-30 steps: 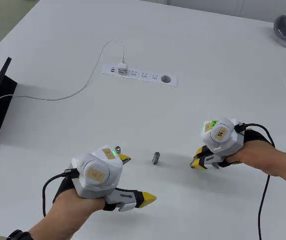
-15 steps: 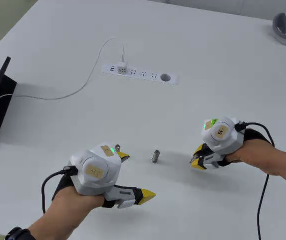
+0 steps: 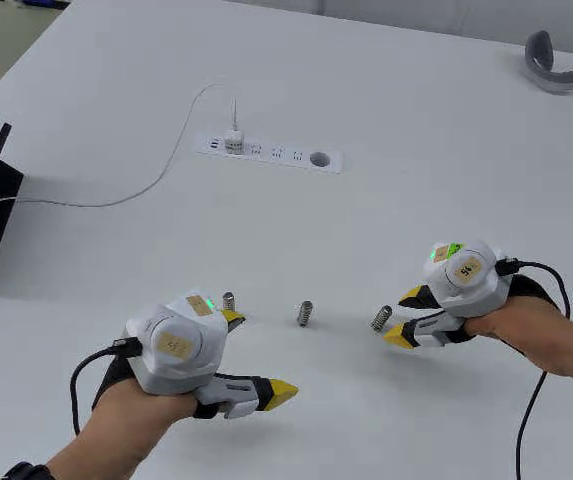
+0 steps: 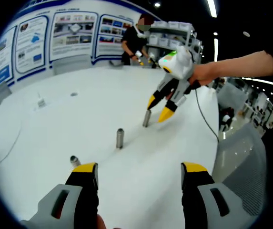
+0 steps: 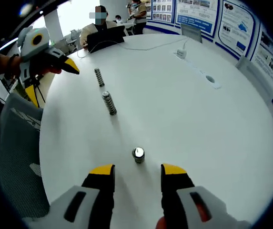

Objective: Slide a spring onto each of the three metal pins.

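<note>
- Right gripper (image 3: 404,316) parted, gripping nothing; nearest pin (image 5: 137,154) upright just ahead of the tips, touching neither.
- Left gripper (image 3: 259,353) spread wide, empty; end pin (image 3: 229,300) just beside one tip.
- Middle pin (image 3: 305,313) upright on table (image 3: 366,120) between both grippers.

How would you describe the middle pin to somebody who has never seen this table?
On the white table, look nearer than the white power strip, where three upright pins stand in a row between the left tool and the right tool. It is the middle pin, with a spring on it; unlike its neighbours, no yellow tool tip is beside it.
</note>
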`<state>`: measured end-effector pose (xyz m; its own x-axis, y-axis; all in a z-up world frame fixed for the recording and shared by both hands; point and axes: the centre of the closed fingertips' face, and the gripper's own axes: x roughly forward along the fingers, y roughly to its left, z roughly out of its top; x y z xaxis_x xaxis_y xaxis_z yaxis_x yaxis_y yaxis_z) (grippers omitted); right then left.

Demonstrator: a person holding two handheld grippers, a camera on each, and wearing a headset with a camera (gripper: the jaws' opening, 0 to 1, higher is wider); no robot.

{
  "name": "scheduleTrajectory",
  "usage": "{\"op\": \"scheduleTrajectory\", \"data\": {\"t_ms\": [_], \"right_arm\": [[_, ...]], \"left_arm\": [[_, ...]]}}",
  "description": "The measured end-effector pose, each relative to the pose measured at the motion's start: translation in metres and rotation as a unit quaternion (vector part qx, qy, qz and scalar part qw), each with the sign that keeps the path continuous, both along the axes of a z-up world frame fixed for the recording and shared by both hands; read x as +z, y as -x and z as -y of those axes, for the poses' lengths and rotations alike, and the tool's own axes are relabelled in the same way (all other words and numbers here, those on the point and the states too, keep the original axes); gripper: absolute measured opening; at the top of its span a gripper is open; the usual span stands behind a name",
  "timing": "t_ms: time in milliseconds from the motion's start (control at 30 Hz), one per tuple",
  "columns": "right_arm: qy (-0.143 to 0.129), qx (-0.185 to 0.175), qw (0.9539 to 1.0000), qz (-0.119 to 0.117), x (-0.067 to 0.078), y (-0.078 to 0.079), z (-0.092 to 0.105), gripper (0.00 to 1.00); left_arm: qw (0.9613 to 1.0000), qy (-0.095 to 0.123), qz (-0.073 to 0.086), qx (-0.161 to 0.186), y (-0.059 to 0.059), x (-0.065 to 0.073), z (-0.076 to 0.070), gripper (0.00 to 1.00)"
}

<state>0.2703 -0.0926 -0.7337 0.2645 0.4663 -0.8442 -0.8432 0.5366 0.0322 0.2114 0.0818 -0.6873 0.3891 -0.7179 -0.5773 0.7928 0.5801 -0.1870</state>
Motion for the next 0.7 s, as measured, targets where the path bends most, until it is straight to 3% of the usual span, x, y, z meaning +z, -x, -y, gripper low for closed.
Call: {"op": "scheduleTrajectory", "data": {"t_ms": [233,367,600,700], "right_arm": [[-0.029,-0.044,0.9986,0.0,0.001,0.007,0.002,0.44],[-0.051,-0.079,0.9956,0.002,0.002,0.009,0.004,0.47],[-0.117,-0.15,0.9817,0.004,0.01,0.013,0.002,0.54],[-0.131,-0.164,0.9778,0.007,0.011,0.019,0.0,0.57]], "left_arm": [[0.9999,0.001,-0.003,0.011,0.0,-0.001,-0.008,0.72],[0.9997,0.003,-0.005,0.023,-0.001,-0.002,-0.013,0.72],[0.999,0.004,-0.009,0.044,-0.004,-0.003,-0.026,0.73],[0.9986,0.003,-0.01,0.051,-0.006,-0.004,-0.032,0.73]]}}
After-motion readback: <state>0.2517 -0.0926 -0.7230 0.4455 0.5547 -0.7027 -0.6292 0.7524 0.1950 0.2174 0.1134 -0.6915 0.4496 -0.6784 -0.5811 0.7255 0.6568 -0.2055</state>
